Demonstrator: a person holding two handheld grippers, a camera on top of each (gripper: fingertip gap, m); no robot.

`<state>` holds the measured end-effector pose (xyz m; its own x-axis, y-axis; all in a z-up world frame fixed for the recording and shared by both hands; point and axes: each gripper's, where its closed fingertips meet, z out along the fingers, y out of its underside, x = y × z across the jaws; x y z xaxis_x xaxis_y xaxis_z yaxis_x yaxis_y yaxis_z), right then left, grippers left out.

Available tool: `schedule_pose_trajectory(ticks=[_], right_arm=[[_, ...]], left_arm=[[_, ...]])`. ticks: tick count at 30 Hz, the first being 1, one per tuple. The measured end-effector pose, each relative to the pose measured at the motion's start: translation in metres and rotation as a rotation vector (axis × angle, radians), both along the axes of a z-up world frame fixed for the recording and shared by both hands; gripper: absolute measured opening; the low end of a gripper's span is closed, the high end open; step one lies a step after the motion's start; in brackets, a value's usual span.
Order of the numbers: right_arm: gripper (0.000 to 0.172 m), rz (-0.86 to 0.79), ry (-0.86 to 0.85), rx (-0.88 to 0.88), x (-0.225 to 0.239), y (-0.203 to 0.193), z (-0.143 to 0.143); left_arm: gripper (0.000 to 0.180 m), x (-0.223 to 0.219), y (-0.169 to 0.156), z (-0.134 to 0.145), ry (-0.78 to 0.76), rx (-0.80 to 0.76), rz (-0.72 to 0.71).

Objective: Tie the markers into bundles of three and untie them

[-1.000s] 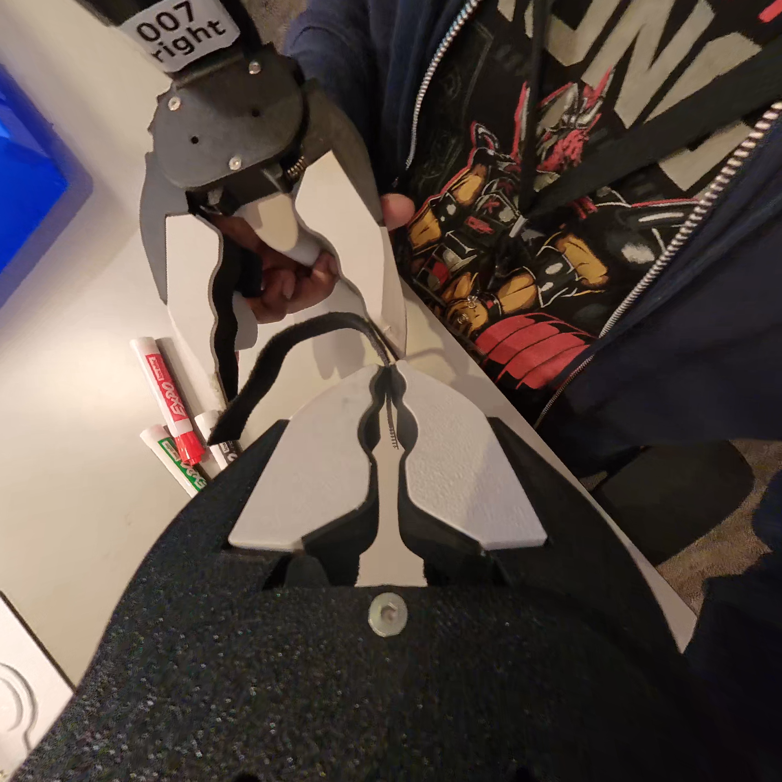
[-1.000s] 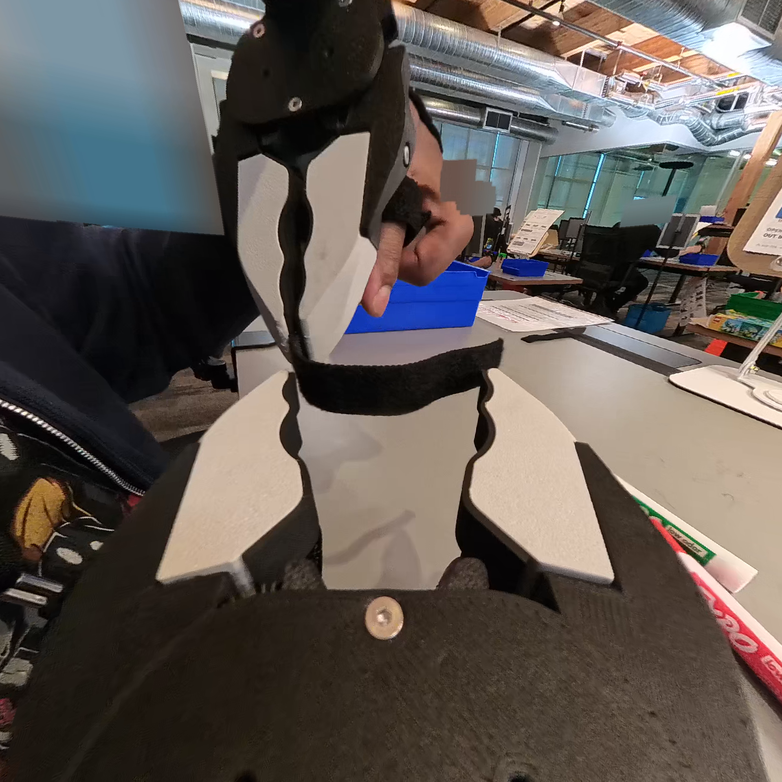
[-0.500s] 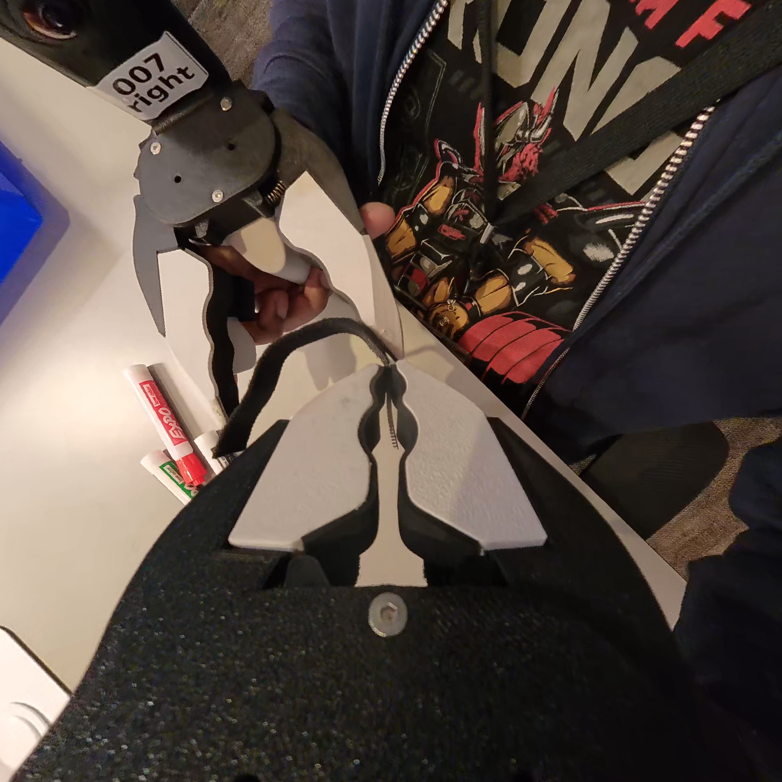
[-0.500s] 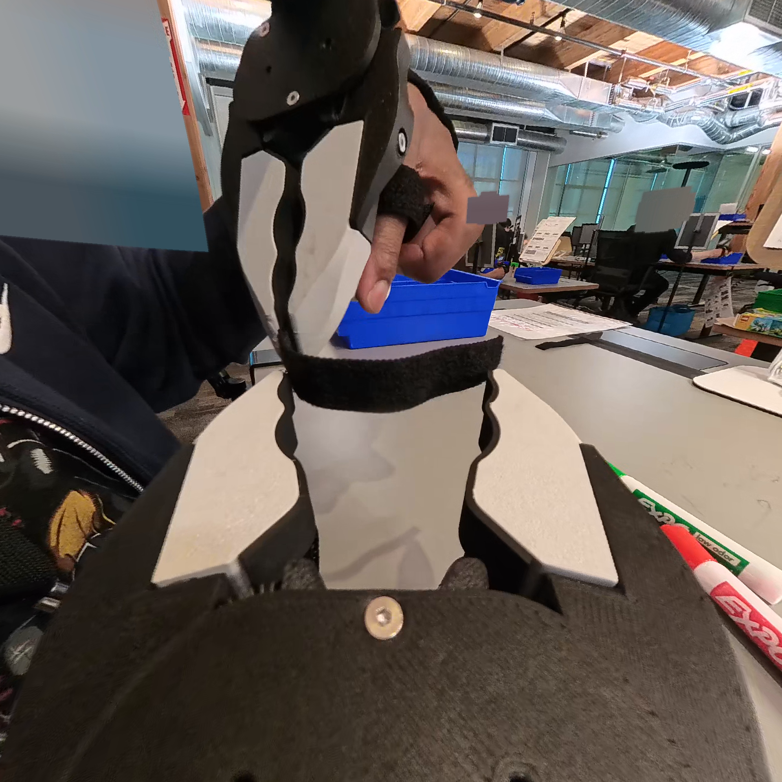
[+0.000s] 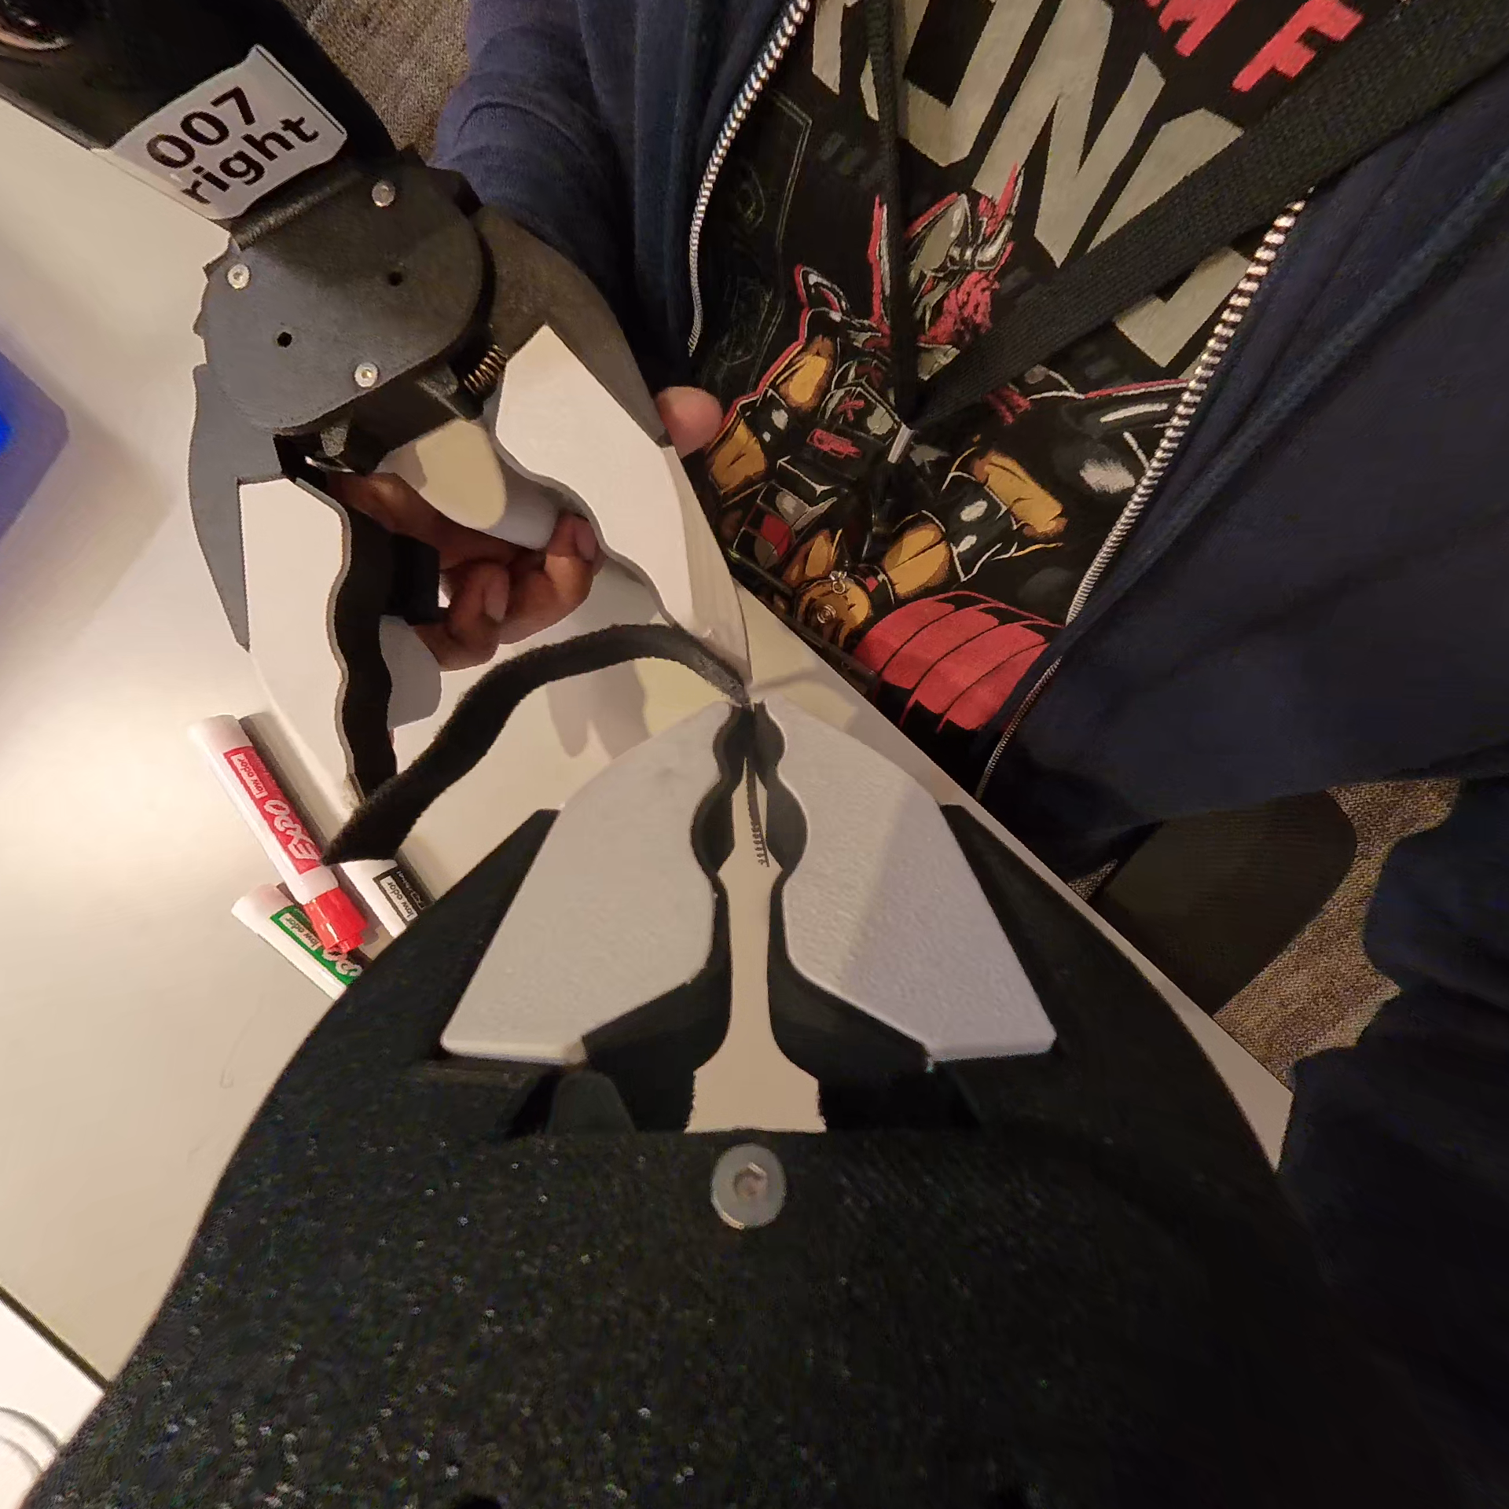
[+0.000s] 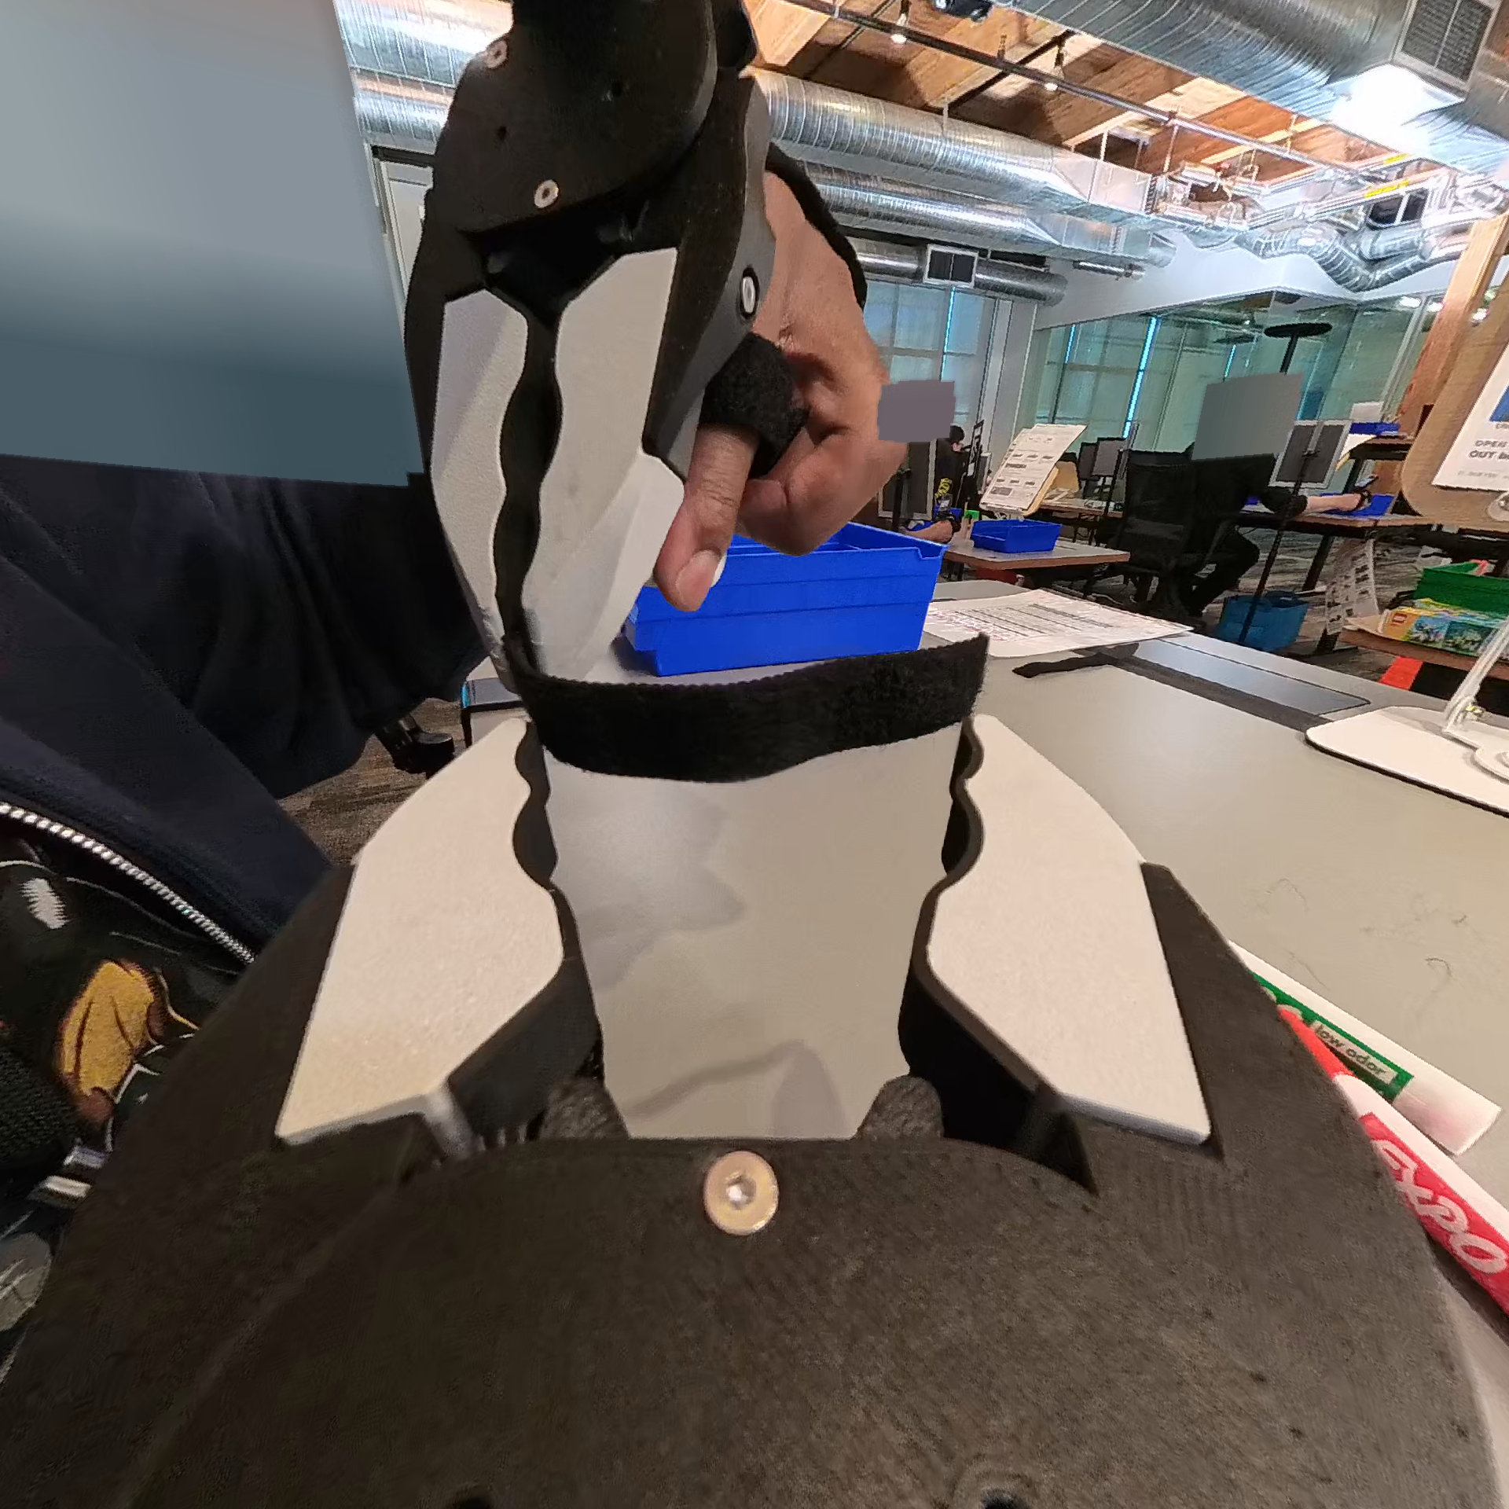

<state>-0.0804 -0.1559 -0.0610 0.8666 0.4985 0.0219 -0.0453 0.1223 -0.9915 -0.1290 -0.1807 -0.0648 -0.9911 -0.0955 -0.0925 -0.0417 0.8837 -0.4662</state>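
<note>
left claw (image 5: 745, 709) pinches one end of black strap (image 6: 751, 710), lifted off counter (image 5: 98, 816). right claw (image 6: 747, 735) gapes wide, strap across its tips, unpressed. markers (image 5: 282, 825) lie loose alongside. step: strap handoff. next: right claw grips free end.

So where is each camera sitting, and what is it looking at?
Left wrist view: it sits on the left gripper, looking down over the table edge at the person's jacket; its fingers are shut on one end of a black strap, and the right hand shows.
Right wrist view: it sits on the right gripper, looking across the table into the room, past a blue bin; its fingers stand wide open, and the left hand shows.
Both show the strap, the markers and the other gripper.
</note>
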Motion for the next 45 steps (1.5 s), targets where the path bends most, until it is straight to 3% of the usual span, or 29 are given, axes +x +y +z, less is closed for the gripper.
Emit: schedule_pose_trajectory(ticks=[11,21,32,45], right_arm=[[0.092,0.026,-0.014,0.012,-0.005,-0.003,0.0],[0.087,0.031,-0.025,0.019,-0.009,-0.004,-0.001],[0.074,0.048,-0.029,0.049,-0.012,-0.01,0.001],[0.059,0.043,-0.043,0.09,-0.015,-0.016,0.003]], left_arm=[[0.001,0.003,0.002,-0.001,0.034,0.0,-0.008],[0.002,0.026,-0.003,-0.009,0.026,-0.04,0.079],[0.002,0.025,-0.017,-0.008,-0.01,-0.075,0.034],[0.002,0.021,-0.012,-0.008,-0.018,-0.092,0.054]])
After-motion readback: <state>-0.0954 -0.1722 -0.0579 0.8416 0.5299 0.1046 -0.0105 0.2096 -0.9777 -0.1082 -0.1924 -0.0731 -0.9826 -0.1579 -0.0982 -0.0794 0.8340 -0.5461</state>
